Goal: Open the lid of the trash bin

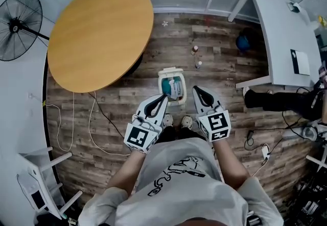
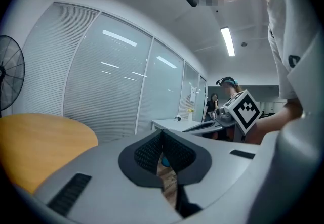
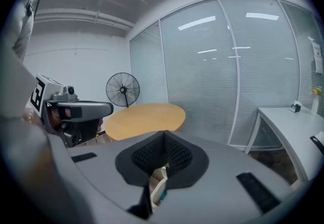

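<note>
From where I stand, the job looks done, or nearly so: the trash bin (image 1: pixel 160 86) sits on the wood floor just ahead of my shoes (image 1: pixel 186 121). Its mouth faces up at me with something teal (image 1: pixel 168 87) showing inside, which I could not see under a closed lid. The pale lid (image 1: pixel 171 71) seems tipped back along the bin's far edge, though from straight above I cannot tell how far it stands open. My left gripper (image 1: pixel 163 98) hangs above the bin's near left corner and my right gripper (image 1: pixel 196 89) above its near right side. Both are well clear of the bin and touch nothing. On each, my two fingers are pressed tip to tip with nothing between them, and only a sliver of floor and bin shows through the gap beneath the pads. If anything is left, I judge it is only to check that the lid stays up by itself. Beyond the bin, two small bottles (image 1: pixel 195 50) stand on the floor. To the bin's left the round wooden table (image 1: pixel 99 33) reaches near, with a standing fan (image 1: pixel 18 26) further off that way. Cables (image 1: pixel 94 118) trail over the boards on the bin's near left. To its right stands a white desk (image 1: pixel 283 36) with a blue thing (image 1: pixel 243 42) under it. None of these lies between my fingers and the bin, so the way down to it is free.
</note>
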`<act>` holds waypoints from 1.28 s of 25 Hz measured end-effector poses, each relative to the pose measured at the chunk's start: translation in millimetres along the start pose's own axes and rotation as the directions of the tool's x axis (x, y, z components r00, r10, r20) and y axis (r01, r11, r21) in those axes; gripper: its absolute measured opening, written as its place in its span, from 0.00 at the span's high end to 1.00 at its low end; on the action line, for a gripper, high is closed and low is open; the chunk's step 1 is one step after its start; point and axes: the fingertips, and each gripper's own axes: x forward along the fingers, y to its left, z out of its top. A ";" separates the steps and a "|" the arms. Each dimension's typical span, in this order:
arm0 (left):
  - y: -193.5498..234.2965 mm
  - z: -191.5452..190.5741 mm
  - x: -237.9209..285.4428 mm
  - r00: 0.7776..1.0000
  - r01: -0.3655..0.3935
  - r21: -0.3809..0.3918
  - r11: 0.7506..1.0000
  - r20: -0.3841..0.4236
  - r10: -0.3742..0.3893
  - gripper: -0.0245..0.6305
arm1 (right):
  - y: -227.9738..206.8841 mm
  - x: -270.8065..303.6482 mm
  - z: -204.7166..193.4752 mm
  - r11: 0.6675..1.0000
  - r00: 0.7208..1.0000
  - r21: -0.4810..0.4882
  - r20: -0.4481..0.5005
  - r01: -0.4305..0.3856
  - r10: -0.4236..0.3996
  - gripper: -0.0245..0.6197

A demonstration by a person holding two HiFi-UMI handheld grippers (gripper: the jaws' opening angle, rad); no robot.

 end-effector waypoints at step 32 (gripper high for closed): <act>-40.4 161.2 -49.4 0.989 0.017 0.051 0.999 0.143 -0.024 0.93 | 31.5 -117.4 177.5 0.995 0.969 -0.099 0.245 -0.015 0.039 0.95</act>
